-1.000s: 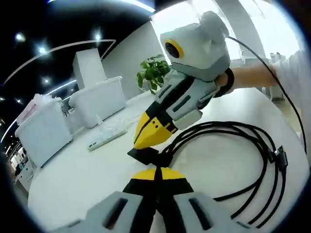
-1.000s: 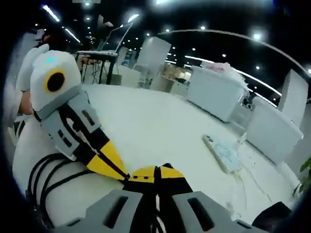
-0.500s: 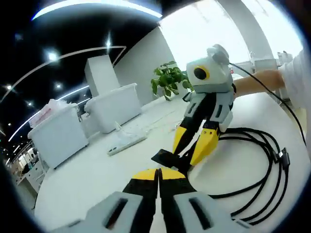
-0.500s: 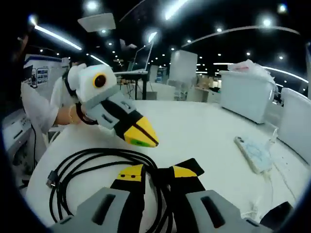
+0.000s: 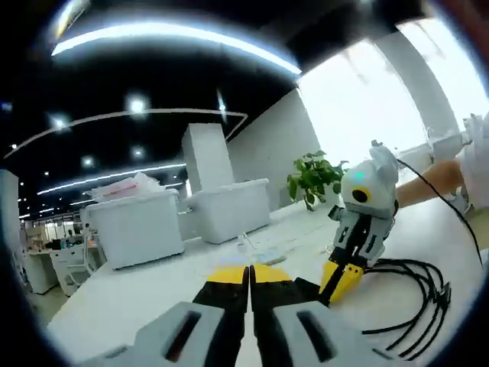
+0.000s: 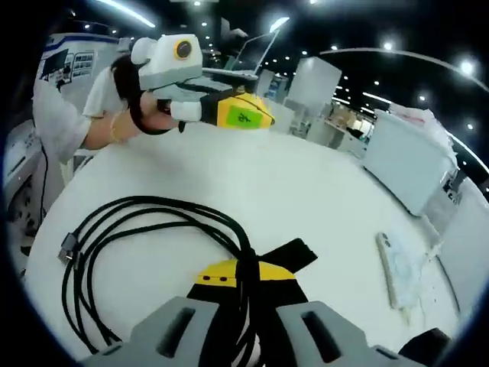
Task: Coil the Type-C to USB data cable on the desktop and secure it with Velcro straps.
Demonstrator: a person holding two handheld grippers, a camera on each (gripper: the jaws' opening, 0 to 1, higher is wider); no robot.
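In the right gripper view we see the black data cable (image 6: 145, 229) lying coiled in loose loops on the white desktop (image 6: 306, 191), with one metal plug (image 6: 67, 246) at the left edge of the coil. The loops gather into a bundle at the tips of our right gripper (image 6: 246, 269), whose yellow-tipped jaws are pressed together on that bundle (the strands run straight down between them). A black Velcro strap (image 6: 294, 252) sticks out flat on the desktop just beside the jaw tips, at the spot where the bundle is pinched. Across the coil, our left gripper (image 6: 263, 116) hangs above the desktop, well apart from the cable, held by a hand (image 6: 149, 116); its jaws are together and carry nothing.

In the left gripper view the left gripper (image 5: 249, 274) shows the same closed, empty tips in the foreground. Beyond them the right gripper (image 5: 340, 284) points down at the desktop (image 5: 153, 290), the cable (image 5: 416, 306) looping out to its right. White storage bins (image 5: 176, 222) and a potted plant (image 5: 313, 177) stand behind.
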